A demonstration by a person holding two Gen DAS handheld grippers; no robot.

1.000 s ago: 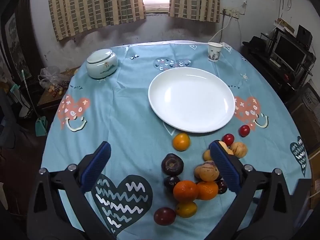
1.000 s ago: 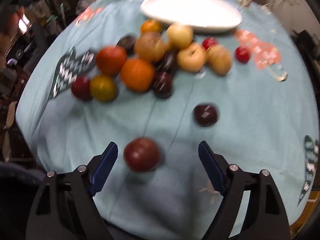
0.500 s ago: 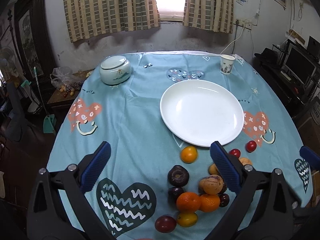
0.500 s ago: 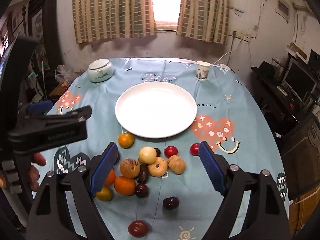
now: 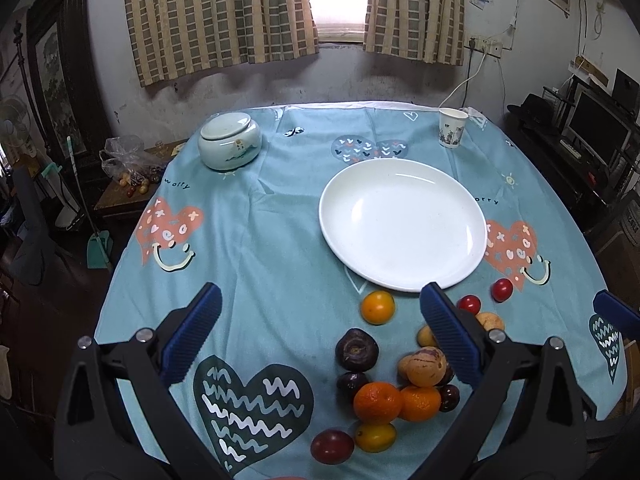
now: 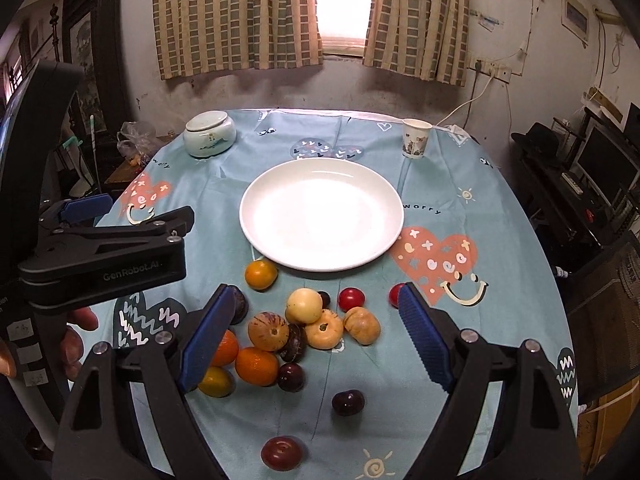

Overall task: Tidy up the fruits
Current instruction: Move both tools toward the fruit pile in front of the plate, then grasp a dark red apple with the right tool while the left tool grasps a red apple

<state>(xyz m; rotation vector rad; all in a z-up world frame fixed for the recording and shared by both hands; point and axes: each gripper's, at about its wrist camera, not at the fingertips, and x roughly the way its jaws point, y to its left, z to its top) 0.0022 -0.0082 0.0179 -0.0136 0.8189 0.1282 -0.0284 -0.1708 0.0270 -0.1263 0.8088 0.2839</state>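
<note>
- I hold my right gripper (image 6: 316,334) above the near edge of the tabletop (image 6: 480,184), tilted down toward it, its blue fingers (image 6: 424,336) spread wide with nothing held
- My left gripper (image 5: 320,338) hangs tilted down the same way off to the left, fingers (image 5: 192,338) wide apart and empty; from the right wrist I see my left hand (image 6: 74,338) wrapped around its handle
- The fruits (image 6: 304,328) lie loose on the blue cloth, near me, just short of the white plate (image 6: 322,216), which has nothing on it
- In the right wrist view most of the heap sits in the gap between my right fingers, below their tips and not touched
- One orange (image 6: 261,274) lies just beside the plate's near rim; a dark plum (image 6: 348,402) and a red plum (image 6: 281,453) lie apart from the heap, closer to me
- From the left wrist the heap lies by my left gripper's right finger, which covers part of it
</note>
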